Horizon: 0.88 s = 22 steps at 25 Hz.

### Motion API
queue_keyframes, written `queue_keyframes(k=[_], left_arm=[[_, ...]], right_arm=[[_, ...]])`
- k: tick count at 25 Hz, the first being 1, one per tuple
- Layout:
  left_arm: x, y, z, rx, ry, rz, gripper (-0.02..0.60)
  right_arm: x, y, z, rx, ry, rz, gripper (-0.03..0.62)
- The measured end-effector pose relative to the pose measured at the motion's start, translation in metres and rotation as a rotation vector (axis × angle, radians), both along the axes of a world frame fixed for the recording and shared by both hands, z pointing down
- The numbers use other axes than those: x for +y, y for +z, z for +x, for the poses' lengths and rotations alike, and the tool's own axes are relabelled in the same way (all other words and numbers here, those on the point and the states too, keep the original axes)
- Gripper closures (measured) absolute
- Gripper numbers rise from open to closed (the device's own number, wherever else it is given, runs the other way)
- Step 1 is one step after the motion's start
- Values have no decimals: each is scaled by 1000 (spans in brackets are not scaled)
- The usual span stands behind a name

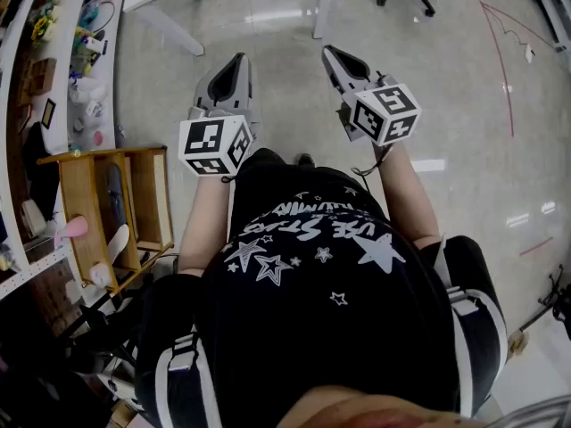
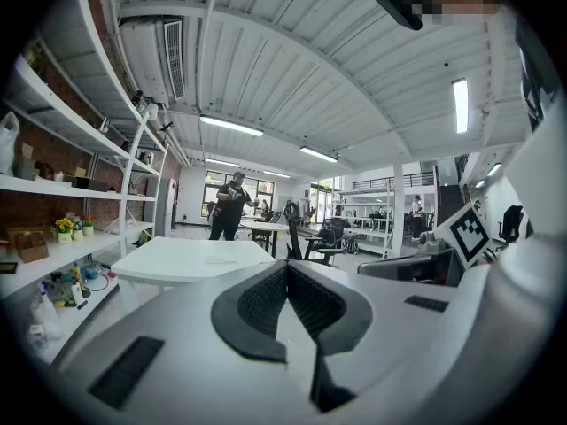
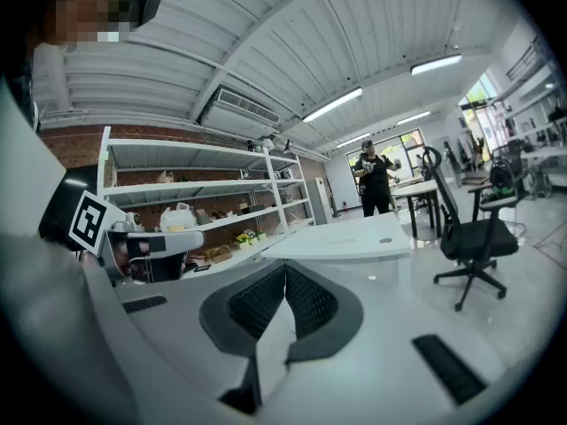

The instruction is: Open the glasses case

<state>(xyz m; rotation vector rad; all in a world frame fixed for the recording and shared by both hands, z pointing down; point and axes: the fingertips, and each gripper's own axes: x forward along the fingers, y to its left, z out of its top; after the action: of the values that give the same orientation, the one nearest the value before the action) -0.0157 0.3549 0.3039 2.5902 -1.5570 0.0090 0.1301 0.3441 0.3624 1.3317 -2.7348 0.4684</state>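
A pale glossy floor (image 1: 268, 25) spreads ahead. At the near left stands a wooden rack (image 1: 85, 194), and beside it a white shelf (image 1: 76, 69) crowded with small clutter. A white bench (image 3: 354, 237) stands further off, with a black office chair (image 3: 474, 237) to its right. Tall white shelves (image 3: 195, 184) line a brick wall (image 3: 159, 131) on the left and carry pots of yellow flowers (image 3: 241, 236). At the far end stands a person in black (image 3: 374, 180). Strip lights (image 3: 332, 104) and an air conditioner (image 3: 239, 109) hang under the ribbed ceiling.
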Motion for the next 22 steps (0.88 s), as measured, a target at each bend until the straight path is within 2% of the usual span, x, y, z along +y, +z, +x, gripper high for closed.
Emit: queue_keyframes(k=[10, 17, 22], left_arm=[[-39, 10, 6, -7, 14, -11, 569], [-97, 19, 4, 11, 41, -20, 569], [-150, 28, -2, 13, 57, -41, 569]], right_arm=[[-31, 13, 11, -19, 12, -33, 585], [-80, 17, 20, -26, 79, -47, 585], [-129, 22, 15, 9, 97, -48, 585]])
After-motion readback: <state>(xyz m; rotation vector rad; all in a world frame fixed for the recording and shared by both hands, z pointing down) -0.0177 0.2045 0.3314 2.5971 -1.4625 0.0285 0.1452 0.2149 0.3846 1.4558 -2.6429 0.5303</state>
